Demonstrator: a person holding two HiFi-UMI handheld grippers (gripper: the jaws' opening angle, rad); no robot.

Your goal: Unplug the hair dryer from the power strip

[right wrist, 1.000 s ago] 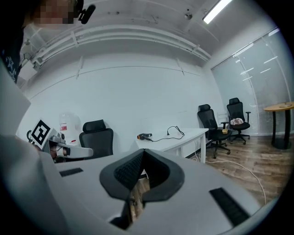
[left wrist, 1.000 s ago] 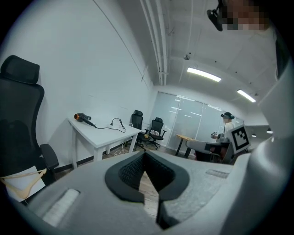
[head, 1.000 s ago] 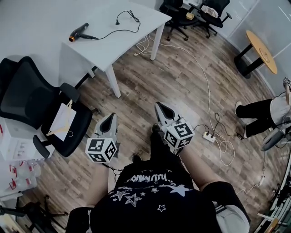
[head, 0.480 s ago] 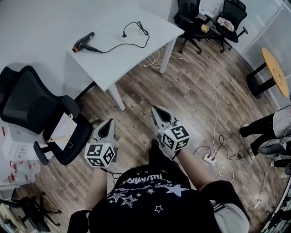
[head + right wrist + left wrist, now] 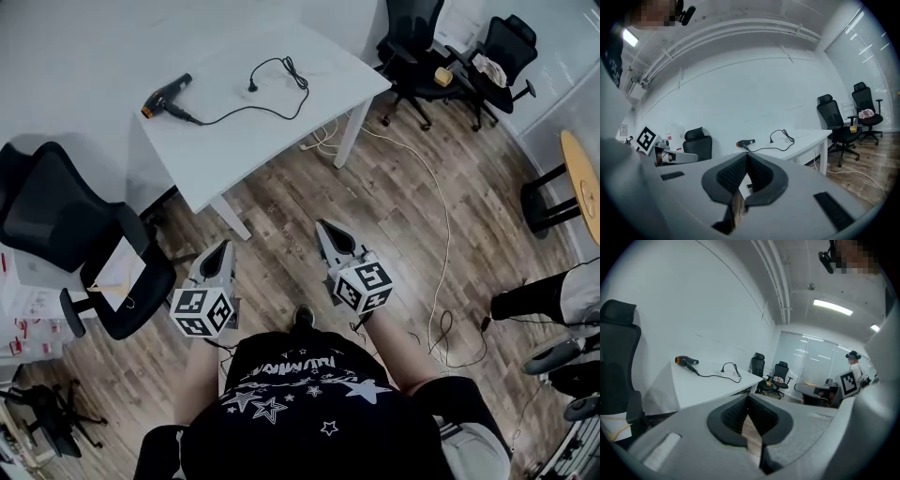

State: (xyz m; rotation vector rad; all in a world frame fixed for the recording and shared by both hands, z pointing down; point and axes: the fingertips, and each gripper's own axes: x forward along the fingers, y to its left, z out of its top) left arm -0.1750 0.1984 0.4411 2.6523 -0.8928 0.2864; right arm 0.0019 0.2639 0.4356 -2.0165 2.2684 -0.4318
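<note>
The black hair dryer (image 5: 167,94) with an orange nozzle lies on the white table (image 5: 309,56). Its black cable (image 5: 281,67) curls across the top and ends in a plug (image 5: 253,89) that lies loose on the tabletop. I can pick out no power strip in any view. My left gripper (image 5: 222,247) and right gripper (image 5: 325,228) are held over the wood floor, well short of the table, both shut on nothing. The left gripper view shows the dryer (image 5: 684,361) and plug (image 5: 723,370) far beyond the left gripper (image 5: 747,399). The right gripper view shows the dryer (image 5: 746,142) beyond the right gripper (image 5: 746,157).
A black office chair (image 5: 56,220) with a paper (image 5: 117,272) on its seat stands to my left. More black chairs (image 5: 422,47) stand behind the table. A white cable (image 5: 441,216) runs over the floor at the right, near a person's legs (image 5: 544,295).
The person has stepped toward the table, which now sits nearer and more central. The white power strip seen on the floor at the right has left the view. Both grippers stay shut.
</note>
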